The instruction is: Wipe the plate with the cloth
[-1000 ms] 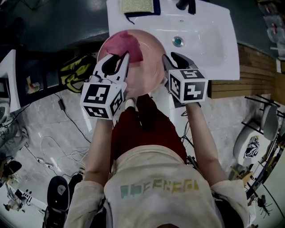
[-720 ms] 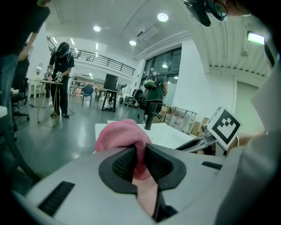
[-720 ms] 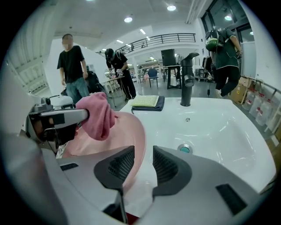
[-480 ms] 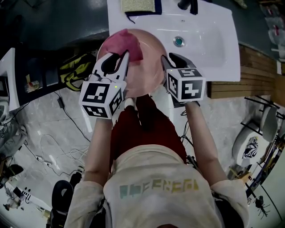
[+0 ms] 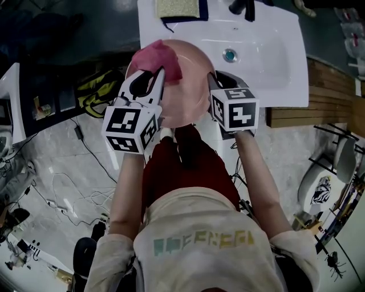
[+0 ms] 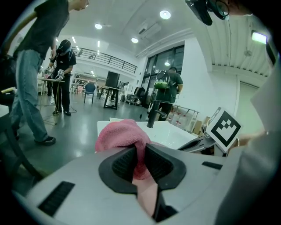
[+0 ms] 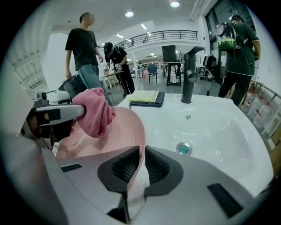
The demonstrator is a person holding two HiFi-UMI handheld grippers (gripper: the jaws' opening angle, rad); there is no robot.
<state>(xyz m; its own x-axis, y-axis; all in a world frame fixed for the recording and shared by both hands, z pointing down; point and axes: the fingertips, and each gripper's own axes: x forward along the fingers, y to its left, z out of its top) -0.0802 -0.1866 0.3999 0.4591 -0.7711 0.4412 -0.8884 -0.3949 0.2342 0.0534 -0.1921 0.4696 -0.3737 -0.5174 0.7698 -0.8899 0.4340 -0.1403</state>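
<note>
A pink plate (image 5: pixel 185 80) is held above the front left of a white sink (image 5: pixel 268 51). My right gripper (image 5: pixel 212 80) is shut on the plate's right rim (image 7: pixel 139 149). My left gripper (image 5: pixel 159 74) is shut on a bunched pink cloth (image 5: pixel 162 57), which lies against the plate's upper left face. In the left gripper view the cloth (image 6: pixel 125 138) bulges out beyond the jaws. From the right gripper view, the cloth (image 7: pixel 94 112) hangs over the plate (image 7: pixel 112 136) from the left gripper's tip.
A dark tap (image 7: pixel 189 74) stands at the sink's back, with a drain (image 7: pixel 184 148) in the basin. A yellow sponge on a dark cloth (image 5: pixel 178 8) lies at the back left. Several people (image 7: pixel 85 50) stand in the hall behind. Cables (image 5: pixel 68 182) litter the floor.
The right gripper and the plate's rim have shifted slightly left. The cloth has stayed at about the same spot on the plate.
</note>
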